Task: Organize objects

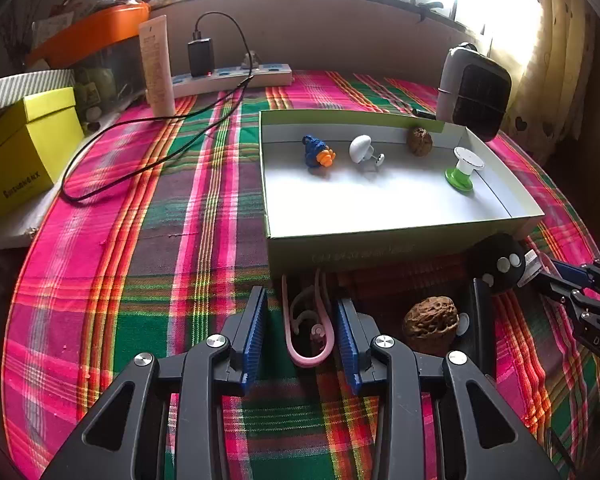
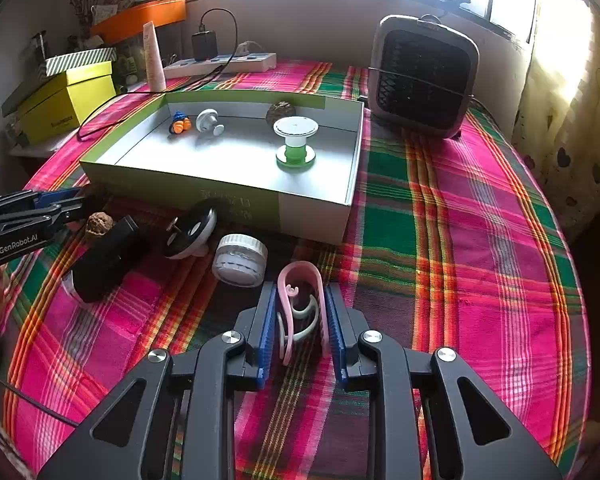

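A pink clip (image 2: pixel 300 266) stands between the blue pads of my right gripper (image 2: pixel 300 287), which is shut on it just in front of the open box (image 2: pixel 308 212). A second pink clip (image 1: pixel 306 360) lies between the fingers of my left gripper (image 1: pixel 300 300). Its jaws stand open, with a gap on the left side. The box (image 1: pixel 380 248) holds a blue and orange toy (image 1: pixel 316 152), a white knob (image 1: pixel 362 148), a walnut (image 1: pixel 419 141) and a green and white spool (image 1: pixel 464 168). Another walnut (image 1: pixel 430 322), a black disc (image 2: pixel 192 232) and a white jar (image 2: pixel 240 262) lie outside it.
A black block (image 2: pixel 104 260) lies by the loose walnut on the plaid cloth. A grey fan heater (image 2: pixel 424 76) stands behind the box at the right. A power strip (image 1: pixel 232 76), a black cable (image 1: pixel 140 148), a tube (image 1: pixel 156 64) and a yellow box (image 1: pixel 24 148) are at the back left.
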Motion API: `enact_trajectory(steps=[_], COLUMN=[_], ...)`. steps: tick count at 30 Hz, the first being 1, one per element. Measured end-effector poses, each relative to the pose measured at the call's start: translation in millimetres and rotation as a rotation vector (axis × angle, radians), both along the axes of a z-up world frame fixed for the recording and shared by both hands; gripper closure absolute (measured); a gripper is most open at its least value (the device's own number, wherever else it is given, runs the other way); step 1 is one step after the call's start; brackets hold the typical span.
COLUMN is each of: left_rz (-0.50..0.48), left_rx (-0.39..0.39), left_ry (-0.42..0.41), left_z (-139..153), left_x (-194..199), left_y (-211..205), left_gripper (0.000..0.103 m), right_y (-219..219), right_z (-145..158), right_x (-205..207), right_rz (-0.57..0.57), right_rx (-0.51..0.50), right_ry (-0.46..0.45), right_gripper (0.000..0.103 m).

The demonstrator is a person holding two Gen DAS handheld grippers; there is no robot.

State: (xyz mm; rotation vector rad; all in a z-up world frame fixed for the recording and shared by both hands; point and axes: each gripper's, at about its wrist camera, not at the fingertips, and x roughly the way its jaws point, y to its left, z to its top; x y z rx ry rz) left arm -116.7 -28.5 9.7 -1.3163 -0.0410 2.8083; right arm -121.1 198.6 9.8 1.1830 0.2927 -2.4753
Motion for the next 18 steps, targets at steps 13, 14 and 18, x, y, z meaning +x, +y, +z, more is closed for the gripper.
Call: enact_trajectory(steps=[13, 14, 18], left_rz=[0.022, 0.023, 0.025], left_rx=[0.014, 0.013, 0.01], left_ry=[0.003, 0.003, 0.004], left_z=[-0.4, -0.3, 0.1], left_x=[-2.2, -1.9, -1.9], left_y=[-4.0, -4.5, -3.7], left_gripper=[0.081, 0.081, 0.081], right_y=[-0.5, -0.9, -0.7], right_z=[-0.6, -0.5, -0.6], right_x=[0.0, 0.1, -0.3], right_rz=[-0.024, -0.025, -0.033], right_rx=[-0.01, -0.009, -0.013], right_ry=[-0.003, -0.002, -0.003], right_gripper=[0.078, 0.078, 0.078])
